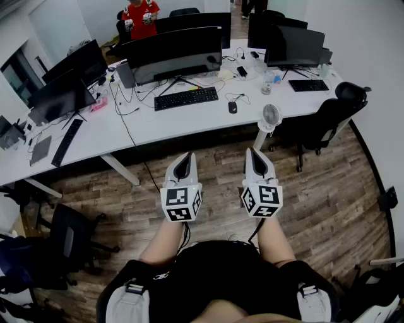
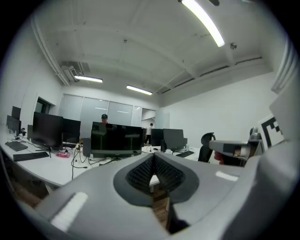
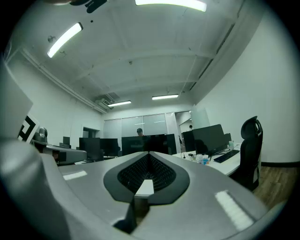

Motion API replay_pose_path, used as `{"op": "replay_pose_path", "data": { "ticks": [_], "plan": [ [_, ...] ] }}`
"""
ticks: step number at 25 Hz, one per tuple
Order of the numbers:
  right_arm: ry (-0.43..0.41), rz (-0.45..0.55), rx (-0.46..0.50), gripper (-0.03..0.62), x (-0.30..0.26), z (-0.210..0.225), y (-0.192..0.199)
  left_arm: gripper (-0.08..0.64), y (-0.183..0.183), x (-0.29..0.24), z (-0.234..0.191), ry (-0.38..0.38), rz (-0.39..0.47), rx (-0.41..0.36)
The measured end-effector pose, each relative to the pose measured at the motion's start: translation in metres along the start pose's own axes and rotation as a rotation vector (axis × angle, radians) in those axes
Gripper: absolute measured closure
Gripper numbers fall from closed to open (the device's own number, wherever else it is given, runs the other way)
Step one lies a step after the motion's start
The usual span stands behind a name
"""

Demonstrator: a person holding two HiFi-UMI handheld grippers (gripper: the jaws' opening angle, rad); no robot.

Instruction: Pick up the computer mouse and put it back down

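Observation:
The black computer mouse (image 1: pixel 233 107) lies on the long white desk (image 1: pixel 158 126), to the right of a black keyboard (image 1: pixel 186 98). Both grippers hang over the wooden floor in front of the desk, well short of the mouse and pointing toward it. My left gripper (image 1: pixel 185 158) is shut with nothing between its pads. My right gripper (image 1: pixel 257 153) is shut and empty as well. In the left gripper view the left gripper (image 2: pixel 153 157) has its tips together. The right gripper view shows the same of the right gripper (image 3: pixel 148 155). I cannot make out the mouse in either gripper view.
A wide curved monitor (image 1: pixel 173 53) stands behind the keyboard, with more monitors along the desk. A small white fan (image 1: pixel 271 115) is at the desk's front edge. A black office chair (image 1: pixel 334 113) stands at the right, another chair (image 1: pixel 69 233) at the left. A person in red (image 1: pixel 140 16) stands beyond the desk.

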State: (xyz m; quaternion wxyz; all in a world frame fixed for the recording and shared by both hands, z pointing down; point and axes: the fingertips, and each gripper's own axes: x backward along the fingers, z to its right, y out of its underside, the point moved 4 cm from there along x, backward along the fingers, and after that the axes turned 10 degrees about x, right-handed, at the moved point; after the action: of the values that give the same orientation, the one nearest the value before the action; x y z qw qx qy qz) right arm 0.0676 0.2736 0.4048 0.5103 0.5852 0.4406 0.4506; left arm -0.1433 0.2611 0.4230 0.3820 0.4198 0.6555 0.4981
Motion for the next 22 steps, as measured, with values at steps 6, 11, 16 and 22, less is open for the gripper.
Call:
{"op": "replay_pose_path", "data": {
  "ticks": [6, 11, 16, 22],
  "plan": [
    [0.056, 0.044, -0.046, 0.595, -0.001, 0.031, 0.0, 0.506, 0.003, -0.015, 0.018, 0.001, 0.0, -0.005],
    [0.047, 0.026, -0.028, 0.595, -0.005, 0.052, 0.006, 0.506, 0.01, -0.032, 0.034, 0.002, -0.006, 0.024],
    [0.025, 0.025, -0.018, 0.595, -0.008, 0.077, 0.014, 0.506, 0.018, -0.051, 0.057, -0.012, 0.002, 0.01],
    [0.002, 0.011, -0.021, 0.595, -0.019, 0.105, 0.024, 0.506, 0.03, -0.07, 0.08, -0.028, -0.011, 0.005]
  ]
}}
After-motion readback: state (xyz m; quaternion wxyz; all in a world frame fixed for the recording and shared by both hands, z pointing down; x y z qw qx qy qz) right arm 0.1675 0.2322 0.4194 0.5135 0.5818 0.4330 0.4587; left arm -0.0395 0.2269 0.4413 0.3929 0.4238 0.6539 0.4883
